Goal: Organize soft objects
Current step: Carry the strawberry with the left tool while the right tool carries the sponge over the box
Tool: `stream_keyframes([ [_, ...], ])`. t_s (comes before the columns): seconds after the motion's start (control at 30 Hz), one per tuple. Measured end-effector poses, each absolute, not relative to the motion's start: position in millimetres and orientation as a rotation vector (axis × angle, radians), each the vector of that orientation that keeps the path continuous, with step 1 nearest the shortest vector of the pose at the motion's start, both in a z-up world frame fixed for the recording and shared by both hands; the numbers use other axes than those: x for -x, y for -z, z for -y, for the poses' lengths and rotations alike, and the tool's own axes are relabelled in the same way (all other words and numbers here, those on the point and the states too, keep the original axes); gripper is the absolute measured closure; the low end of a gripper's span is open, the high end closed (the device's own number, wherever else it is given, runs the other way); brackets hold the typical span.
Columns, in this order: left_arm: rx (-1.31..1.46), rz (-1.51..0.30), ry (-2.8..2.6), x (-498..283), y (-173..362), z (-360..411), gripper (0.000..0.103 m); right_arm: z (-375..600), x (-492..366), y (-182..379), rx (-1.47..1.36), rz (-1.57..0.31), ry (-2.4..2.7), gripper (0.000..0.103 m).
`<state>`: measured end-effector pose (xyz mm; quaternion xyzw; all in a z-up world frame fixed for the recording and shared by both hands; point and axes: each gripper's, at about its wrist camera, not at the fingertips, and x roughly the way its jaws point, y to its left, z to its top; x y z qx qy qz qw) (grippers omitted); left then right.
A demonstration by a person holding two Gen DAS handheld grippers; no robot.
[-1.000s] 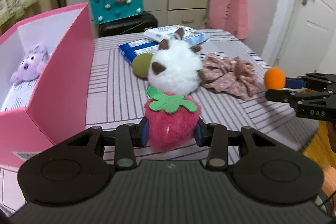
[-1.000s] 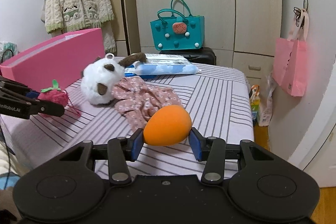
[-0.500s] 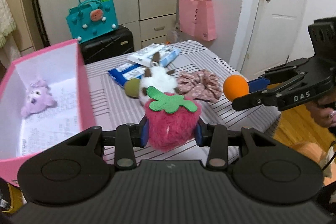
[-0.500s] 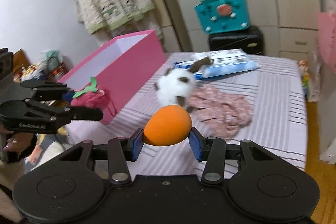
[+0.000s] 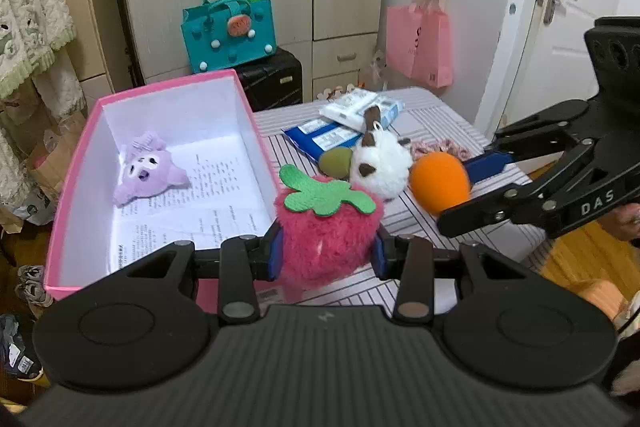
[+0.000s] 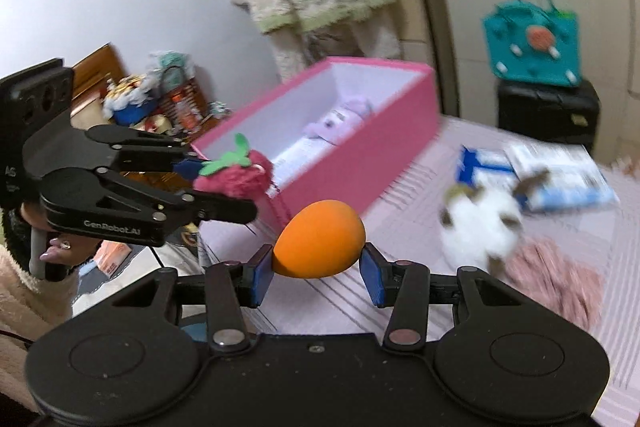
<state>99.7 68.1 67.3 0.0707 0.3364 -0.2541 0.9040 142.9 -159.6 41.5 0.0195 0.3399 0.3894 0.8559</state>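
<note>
The left gripper (image 5: 326, 253) is squeezing a fuzzy pink-red strawberry plush (image 5: 326, 231) with a flat green felt leaf on top, holding it in the air just beside the near right corner of the open pink box (image 5: 160, 95). To its right, the right gripper (image 6: 318, 273) is pinching a smooth orange egg-shaped sponge (image 6: 320, 239) between its blue pads, above the striped bedspread (image 5: 432, 115). A lilac plush (image 5: 146, 169) is lying inside the box, and a white-and-brown pompom toy (image 5: 382, 163) is sitting farther off on the bed.
</note>
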Motion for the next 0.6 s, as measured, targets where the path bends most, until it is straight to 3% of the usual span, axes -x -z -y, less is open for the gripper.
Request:
stream_keyframes([
  [0.33, -0.119, -0.725, 0.515, -111, -102, -103, 0.063, 120, -155, -84, -0.004, -0.643, -0.871, 0.051],
  [0.6, -0.115, -0.78, 0.473, -154, -98, -119, 0.062, 96, -191, -103, 0.037, -0.603, -0.882, 0.051],
])
